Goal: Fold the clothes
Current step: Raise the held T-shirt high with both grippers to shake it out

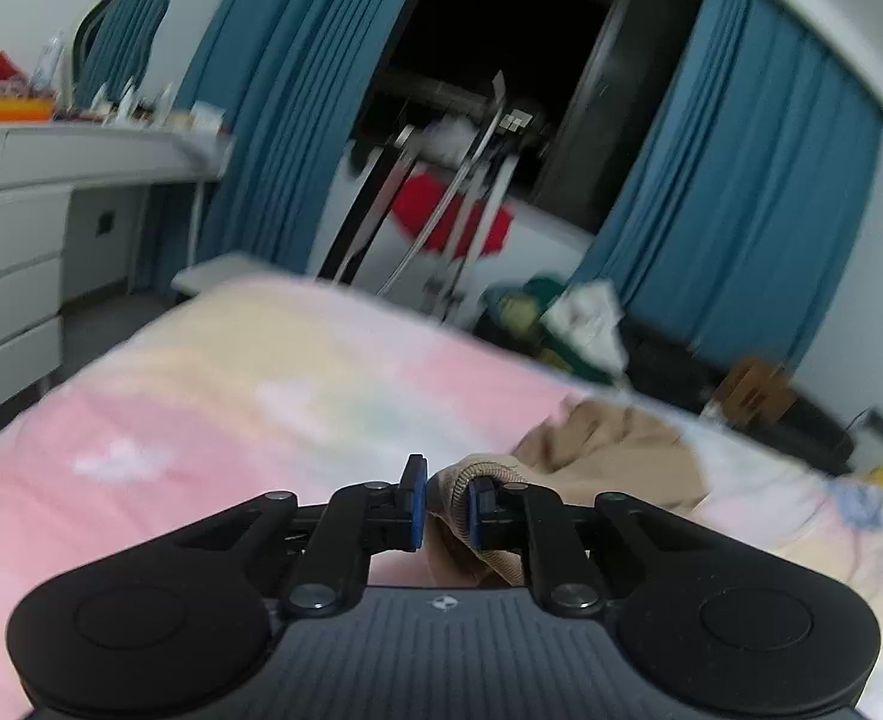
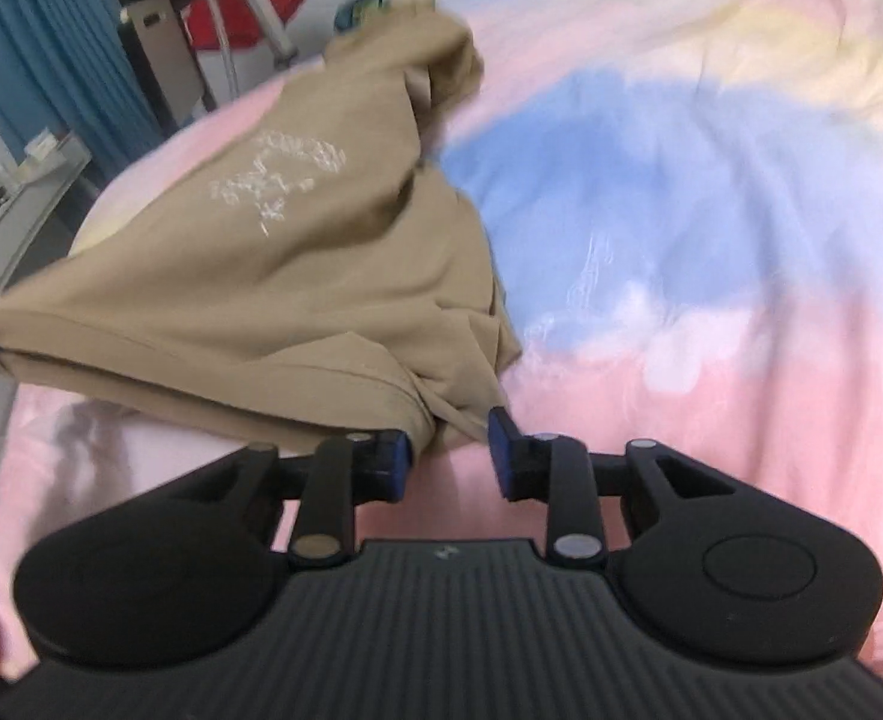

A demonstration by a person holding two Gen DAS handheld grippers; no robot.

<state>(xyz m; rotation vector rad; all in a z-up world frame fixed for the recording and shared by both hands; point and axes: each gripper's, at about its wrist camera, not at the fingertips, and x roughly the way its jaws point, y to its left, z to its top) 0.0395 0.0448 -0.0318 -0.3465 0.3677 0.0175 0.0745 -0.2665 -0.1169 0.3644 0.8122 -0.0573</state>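
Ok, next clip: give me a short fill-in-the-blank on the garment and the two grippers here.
1. The left gripper is shut on a ribbed ____ of the tan garment.
2. The right gripper is ____, with a corner of the cloth at its fingers.
3. The garment lies on a ____ with a pink, blue and yellow cover.
4. The curtains by the window are ____ in colour.

Missing words: edge; open; bed; blue

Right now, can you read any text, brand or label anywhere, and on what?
No text is legible.
White print on the tan cotton garment: too blurred to read.
Small pale emblem on the left gripper body: too small.
Same emblem on the right gripper: too small.
Items on the white dresser: blurred.
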